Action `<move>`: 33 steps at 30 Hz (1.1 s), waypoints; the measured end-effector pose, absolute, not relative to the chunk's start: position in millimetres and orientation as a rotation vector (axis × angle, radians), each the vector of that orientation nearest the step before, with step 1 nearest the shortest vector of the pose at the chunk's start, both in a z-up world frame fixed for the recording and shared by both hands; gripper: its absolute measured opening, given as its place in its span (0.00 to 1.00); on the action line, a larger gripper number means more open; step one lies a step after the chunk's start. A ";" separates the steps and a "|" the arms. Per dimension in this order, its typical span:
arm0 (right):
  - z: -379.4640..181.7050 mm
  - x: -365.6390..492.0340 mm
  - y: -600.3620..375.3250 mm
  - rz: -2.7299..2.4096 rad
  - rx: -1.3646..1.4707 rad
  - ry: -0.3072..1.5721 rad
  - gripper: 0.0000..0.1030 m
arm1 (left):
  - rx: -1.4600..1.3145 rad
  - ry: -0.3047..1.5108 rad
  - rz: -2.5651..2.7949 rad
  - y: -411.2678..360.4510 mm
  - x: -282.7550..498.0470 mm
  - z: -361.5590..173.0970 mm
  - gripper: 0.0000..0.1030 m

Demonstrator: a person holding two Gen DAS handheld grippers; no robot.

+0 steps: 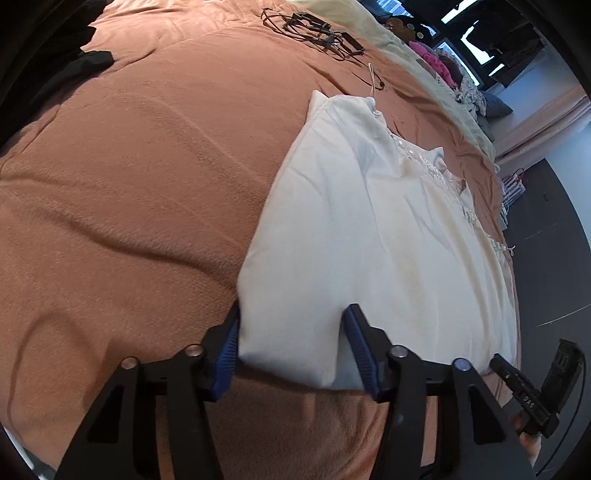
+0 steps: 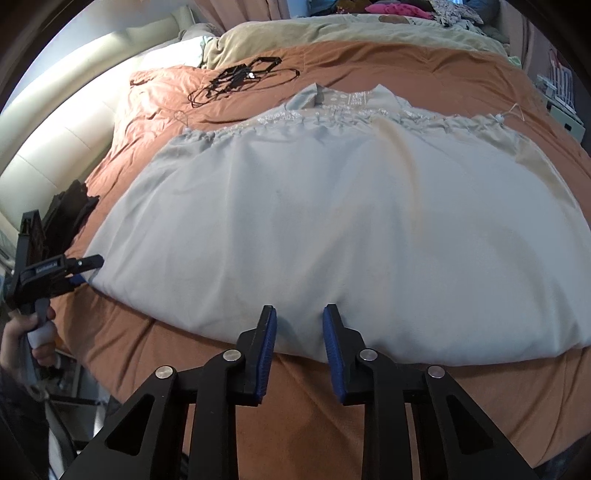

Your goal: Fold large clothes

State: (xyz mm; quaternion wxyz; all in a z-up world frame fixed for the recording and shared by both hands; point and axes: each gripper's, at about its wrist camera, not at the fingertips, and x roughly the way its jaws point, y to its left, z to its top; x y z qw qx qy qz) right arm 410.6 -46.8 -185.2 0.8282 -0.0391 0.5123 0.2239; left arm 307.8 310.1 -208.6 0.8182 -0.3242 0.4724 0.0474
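A large white garment [image 2: 332,229] with an embroidered, gathered top lies spread flat on the rust-brown bedcover [image 2: 424,70]. In the left wrist view the garment [image 1: 369,240] runs away from me, and my left gripper [image 1: 291,317] is open with the near corner of its hem between the blue pads. My right gripper [image 2: 299,317] is open, its fingertips at the near hem edge, over the cloth. The left gripper [image 2: 86,267] also shows in the right wrist view at the garment's left corner.
A tangle of black cables and hangers [image 2: 240,79] lies on the bedcover beyond the garment. A beige blanket [image 2: 351,31] and a pile of clothes [image 2: 399,9] sit at the far end. Dark cloth [image 1: 94,59] lies at the far left. The floor [image 1: 546,258] drops off to the right.
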 end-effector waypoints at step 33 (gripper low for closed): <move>-213.3 600.2 20.5 0.362 -0.144 1.190 0.02 | -0.806 0.927 0.150 313.6 289.3 -205.9 0.21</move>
